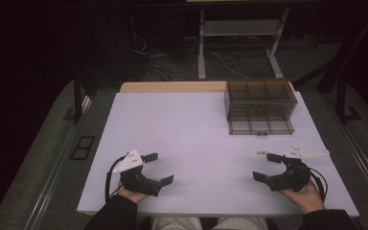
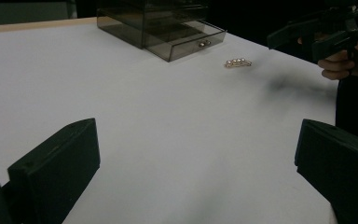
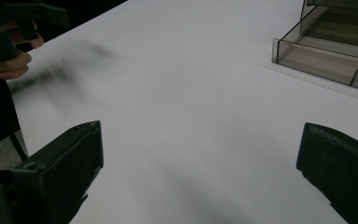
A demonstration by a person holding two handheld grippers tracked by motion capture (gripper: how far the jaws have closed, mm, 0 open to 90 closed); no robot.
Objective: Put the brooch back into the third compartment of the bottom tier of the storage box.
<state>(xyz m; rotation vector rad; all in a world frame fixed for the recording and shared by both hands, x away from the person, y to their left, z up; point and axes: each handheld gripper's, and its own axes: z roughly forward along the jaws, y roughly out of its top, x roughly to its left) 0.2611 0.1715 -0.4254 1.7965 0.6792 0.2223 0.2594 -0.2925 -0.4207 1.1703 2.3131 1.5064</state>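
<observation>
The room behind the white table [image 1: 191, 143] is dark, so the stand legs and cables at the back are hard to make out, and the person is cut off at the lower edge of the high view, with just sleeves and hands visible. In the right gripper view the drawer box [image 3: 335, 42] is cropped at the frame's right edge, and the table near the other hand is smeared with blurred shadow. The hair clip [image 1: 267, 154] is tiny from above, partly lost beside the pale plate of the right gripper [image 1: 267, 166]; whether the two touch there I cannot tell. The left gripper view gives it best: a short gold bar carrying a row of small pearl-like beads [image 2: 237, 62], lying flat on the table in front of the box. The smoky transparent drawer box [image 1: 260, 106] stands at the far right of the table, its bottom drawer [image 2: 186, 43] pulled out, with a small round knob. The left gripper [image 1: 158, 167] rests near the front left edge, jaws spread wide with nothing between them. The right gripper's jaws are likewise released and hold nothing.
</observation>
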